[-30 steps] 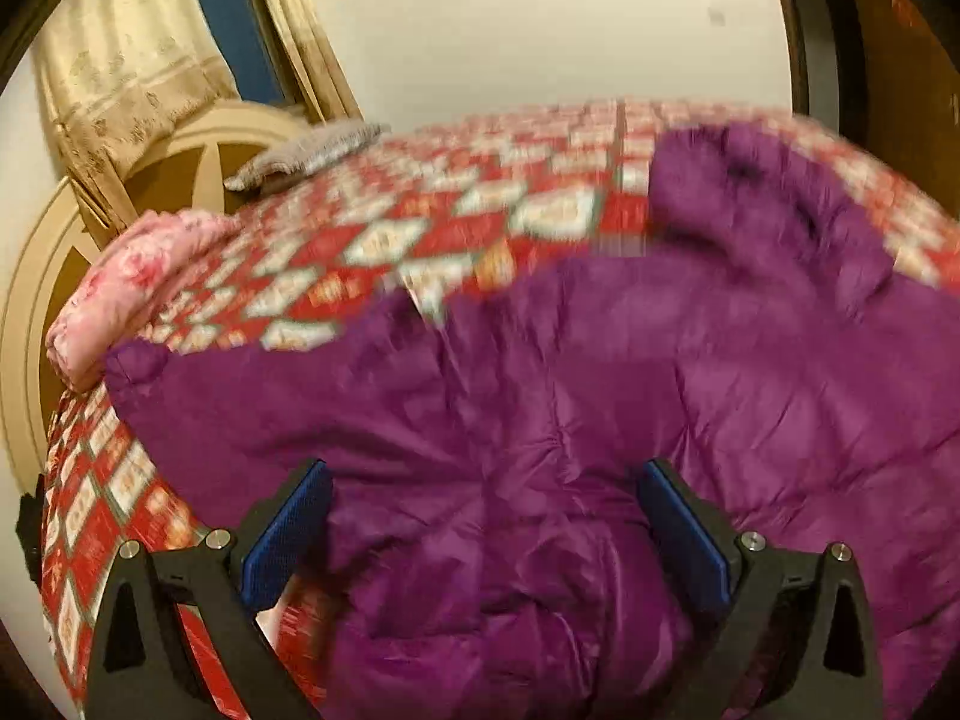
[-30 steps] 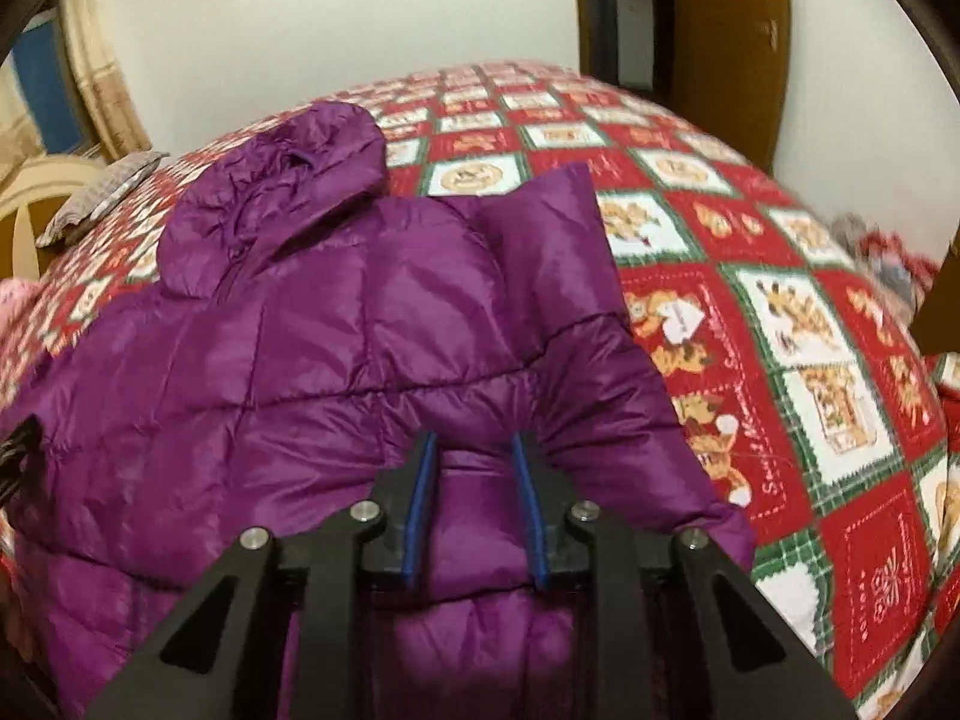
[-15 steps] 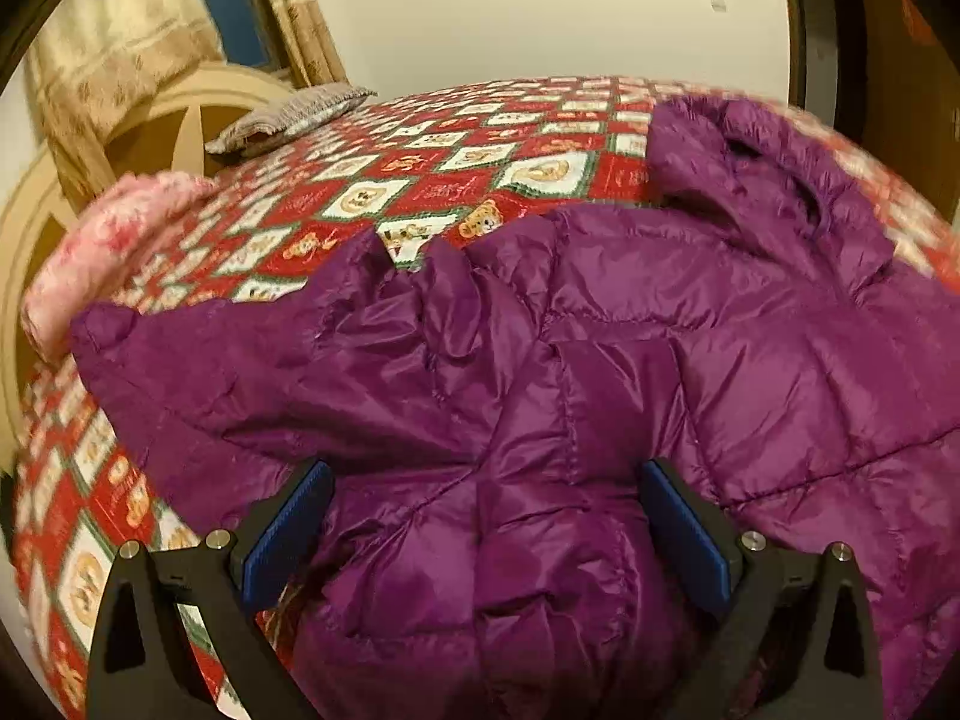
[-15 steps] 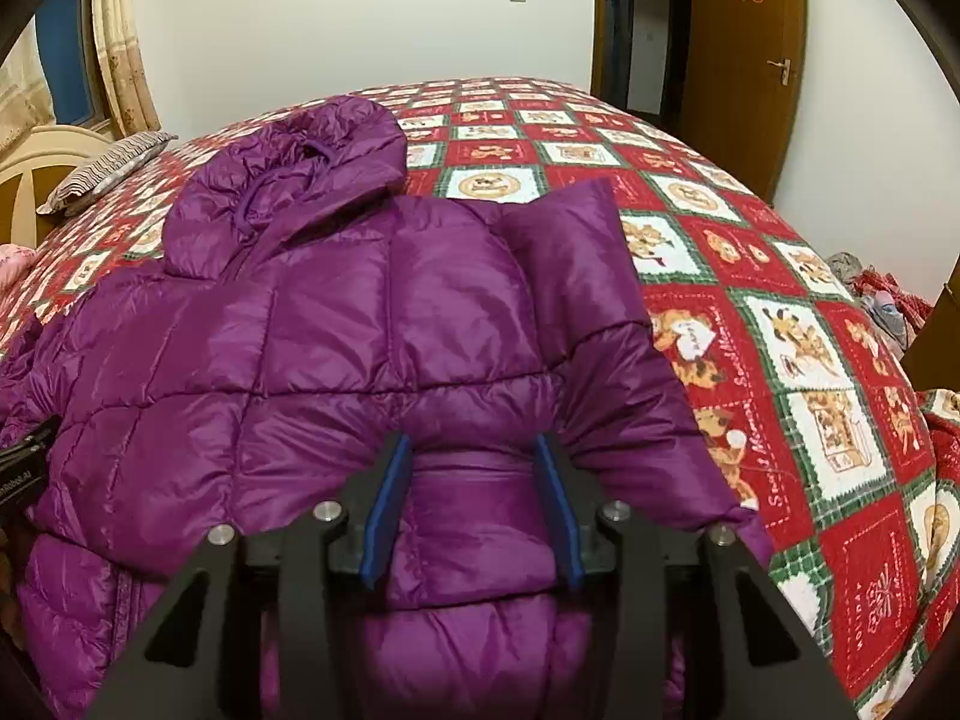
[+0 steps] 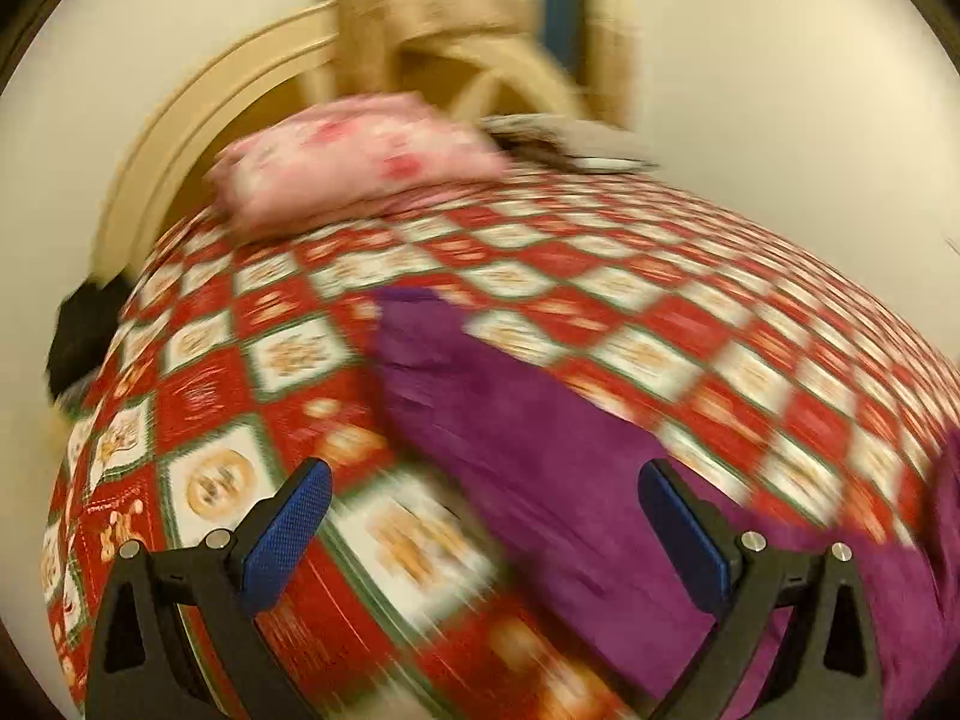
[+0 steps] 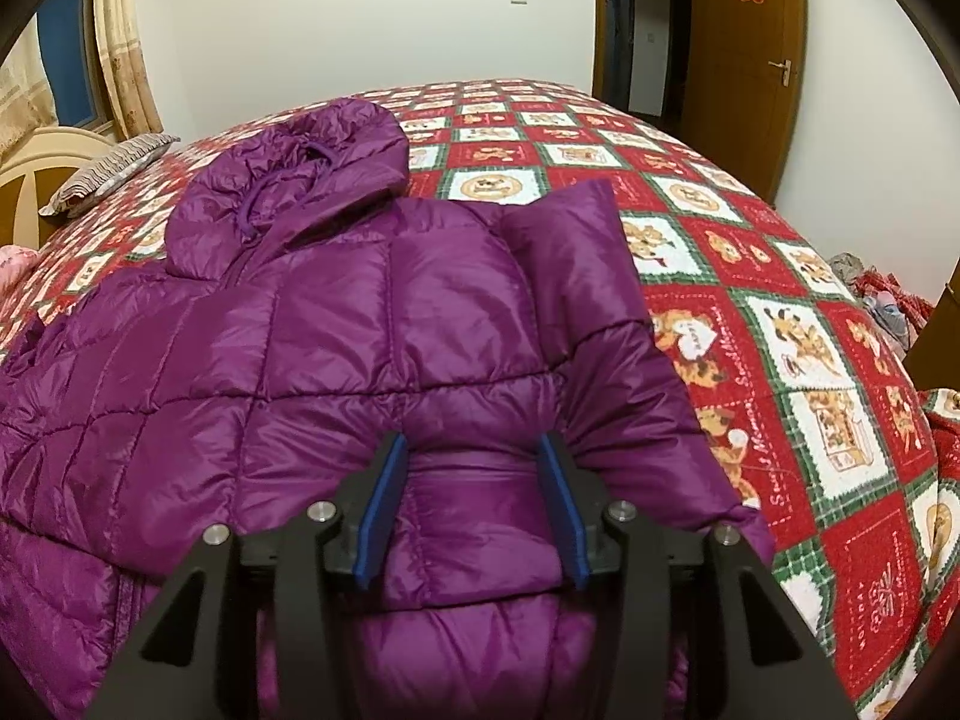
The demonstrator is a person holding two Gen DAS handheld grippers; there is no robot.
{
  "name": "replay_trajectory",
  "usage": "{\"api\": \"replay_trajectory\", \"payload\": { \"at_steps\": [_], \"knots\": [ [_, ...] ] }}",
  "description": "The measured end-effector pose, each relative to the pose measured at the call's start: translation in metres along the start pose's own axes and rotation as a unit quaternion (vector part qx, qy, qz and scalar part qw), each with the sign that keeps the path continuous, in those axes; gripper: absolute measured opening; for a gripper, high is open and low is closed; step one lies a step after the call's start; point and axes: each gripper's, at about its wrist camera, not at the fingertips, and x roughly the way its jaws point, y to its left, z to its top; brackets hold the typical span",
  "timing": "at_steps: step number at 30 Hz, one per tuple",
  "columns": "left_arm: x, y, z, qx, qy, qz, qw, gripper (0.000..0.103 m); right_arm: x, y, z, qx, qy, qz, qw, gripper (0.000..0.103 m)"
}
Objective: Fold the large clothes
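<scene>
Jacket (image 6: 336, 360) sprawls lengthwise ahead of your right claw (image 6: 474, 510), hood farthest, its folded sleeve bunched between jaws now easing apart, while your left claw (image 5: 486, 534), wide and empty, has the other sleeve (image 5: 510, 420) stretching away just ahead, nearer that hand.

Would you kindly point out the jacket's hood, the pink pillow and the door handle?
hood (image 6: 300, 162): right wrist view, on its gathered top.
pink pillow (image 5: 360, 165): left wrist view, on its blurred upper face.
door handle (image 6: 780, 67): right wrist view, on the lever.
</scene>
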Motion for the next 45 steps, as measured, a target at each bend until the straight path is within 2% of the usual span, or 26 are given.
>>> {"api": "replay_trajectory", "payload": {
  "at_steps": [5,8,9,11,12,13,14,15,18,21,24,27,30,33,36,37,41,43,45],
  "knots": [
    [0.074,0.027,0.022,-0.058,0.085,0.027,0.9943,0.102,0.001,0.003,0.0,-0.008,0.0,-0.01,1.0,0.049],
    [0.097,0.03,0.018,-0.079,0.109,0.014,0.9908,0.1,0.001,0.004,-0.001,-0.01,0.0,-0.013,1.0,0.049],
    [0.101,0.028,0.016,-0.079,0.109,0.007,0.9909,0.083,0.001,0.003,-0.001,-0.011,0.0,-0.014,1.0,0.049],
    [0.108,0.024,0.012,-0.062,0.109,0.011,0.992,0.06,0.001,0.003,-0.001,-0.01,0.0,-0.012,1.0,0.049],
    [0.109,0.021,0.011,-0.049,0.101,0.016,0.9935,0.043,0.001,0.003,-0.001,-0.01,0.0,-0.012,1.0,0.049],
    [0.107,0.018,0.011,-0.037,0.088,0.006,0.9954,0.03,0.001,0.003,-0.001,-0.01,0.0,-0.012,1.0,0.049],
    [0.106,0.017,0.011,-0.036,0.086,-0.014,0.9955,0.009,0.001,0.003,-0.001,-0.01,0.0,-0.012,1.0,0.049],
    [0.107,0.017,0.013,-0.041,0.088,-0.032,0.9948,0.007,0.001,0.003,-0.001,-0.009,-0.001,-0.012,1.0,0.049],
    [0.093,0.011,0.022,-0.035,0.065,-0.043,0.9964,0.004,0.001,0.003,-0.001,-0.009,-0.001,-0.011,1.0,0.049],
    [0.056,-0.012,0.034,0.008,0.008,-0.062,0.998,0.004,0.001,0.002,-0.001,-0.007,-0.001,-0.009,1.0,0.049],
    [0.004,-0.048,0.042,0.06,-0.05,-0.113,0.9905,0.004,0.001,0.002,-0.001,-0.007,-0.001,-0.01,1.0,0.049],
    [-0.056,-0.088,0.039,0.108,-0.102,-0.179,0.9726,0.004,0.001,0.002,-0.001,-0.007,-0.001,-0.009,1.0,0.049],
    [-0.113,-0.125,0.025,0.146,-0.134,-0.246,0.9489,0.004,0.001,0.002,-0.001,-0.007,-0.001,-0.009,1.0,0.049],
    [-0.167,-0.167,-0.005,0.193,-0.155,-0.313,0.917,0.004,0.001,0.002,-0.001,-0.007,-0.002,-0.009,1.0,0.049],
    [-0.208,-0.196,-0.038,0.231,-0.161,-0.364,0.8876,0.004,0.001,0.001,-0.001,-0.004,-0.002,-0.007,1.0,0.049],
    [-0.223,-0.208,-0.055,0.25,-0.164,-0.382,0.8745,0.004,0.001,0.0,-0.001,-0.002,-0.003,-0.005,1.0,0.049],
    [-0.26,-0.244,-0.113,0.302,-0.154,-0.429,0.8375,0.004,0.0,-0.001,-0.002,0.005,-0.005,0.002,1.0,0.05],
    [-0.272,-0.263,-0.143,0.324,-0.141,-0.443,0.8241,0.004,0.0,-0.002,-0.001,0.009,-0.005,0.006,1.0,0.05],
    [-0.277,-0.28,-0.173,0.342,-0.129,-0.445,0.8176,0.004,0.0,-0.004,-0.002,0.013,-0.006,0.01,1.0,0.05]
  ]
}}
